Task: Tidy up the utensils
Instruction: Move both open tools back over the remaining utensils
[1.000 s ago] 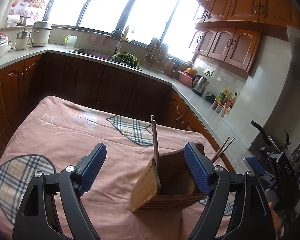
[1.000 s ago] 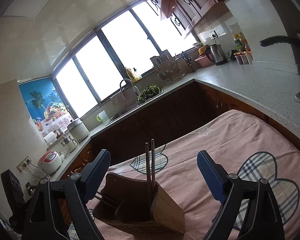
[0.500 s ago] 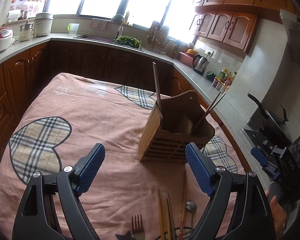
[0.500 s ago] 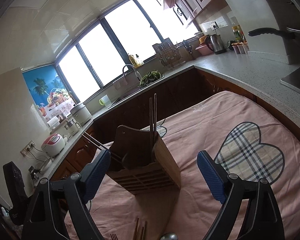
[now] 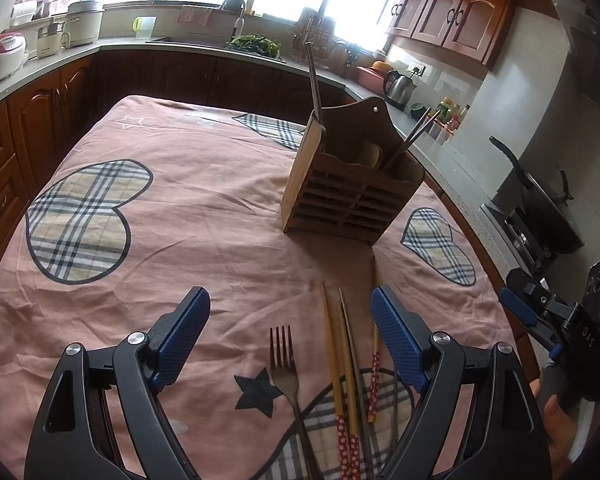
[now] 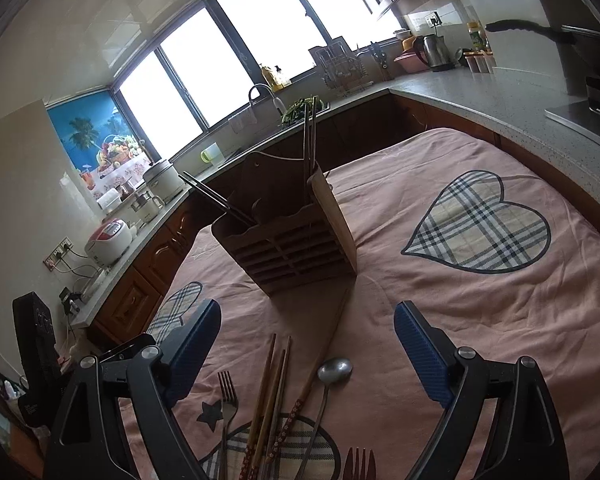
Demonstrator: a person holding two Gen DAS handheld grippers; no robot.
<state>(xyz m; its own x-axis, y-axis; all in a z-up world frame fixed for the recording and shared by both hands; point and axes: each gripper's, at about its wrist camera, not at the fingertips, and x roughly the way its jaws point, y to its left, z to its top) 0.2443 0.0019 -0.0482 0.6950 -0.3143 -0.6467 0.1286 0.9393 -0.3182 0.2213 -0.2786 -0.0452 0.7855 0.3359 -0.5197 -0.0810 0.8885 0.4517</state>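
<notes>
Left wrist view: left gripper [image 5: 290, 330] hangs over the near end of the table, jaws wide apart, nothing between the pads. Below it lie a fork [image 5: 283, 364], tines pointing away, and just to its right a bundle of chopsticks [image 5: 340, 364] with red patterned handles, all flat on the pink tablecloth [image 5: 204, 216]. The wooden utensil holder [image 5: 348, 196] stands upright farther back, already carrying 1 pair of dark chopsticks in its left slot and 1 pair leaning out on the right. The right gripper [image 5: 516, 304] shows at the right edge, held in a hand [image 5: 556, 420]. Right wrist view: right gripper [image 6: 306, 344] also stands open and empty above the same pile; a spoon [image 6: 334, 370] lies bowl-up right of the chopsticks, and a second fork [image 6: 358, 460] peeks in at the bottom edge. Judgement: the pieces are light, stiff and thin; the metal ones look slick, and lying flat on soft cloth they leave little to bite, so pinch mid-handle across the narrow width. The chopsticks may roll or split apart. The cloth is wrinkled and could drag. Kitchen around: wooden cabinets, grey counter [image 6: 512, 108], sink under bright windows, kettle [image 5: 398, 84], rice cooker [image 5: 0, 54].
</notes>
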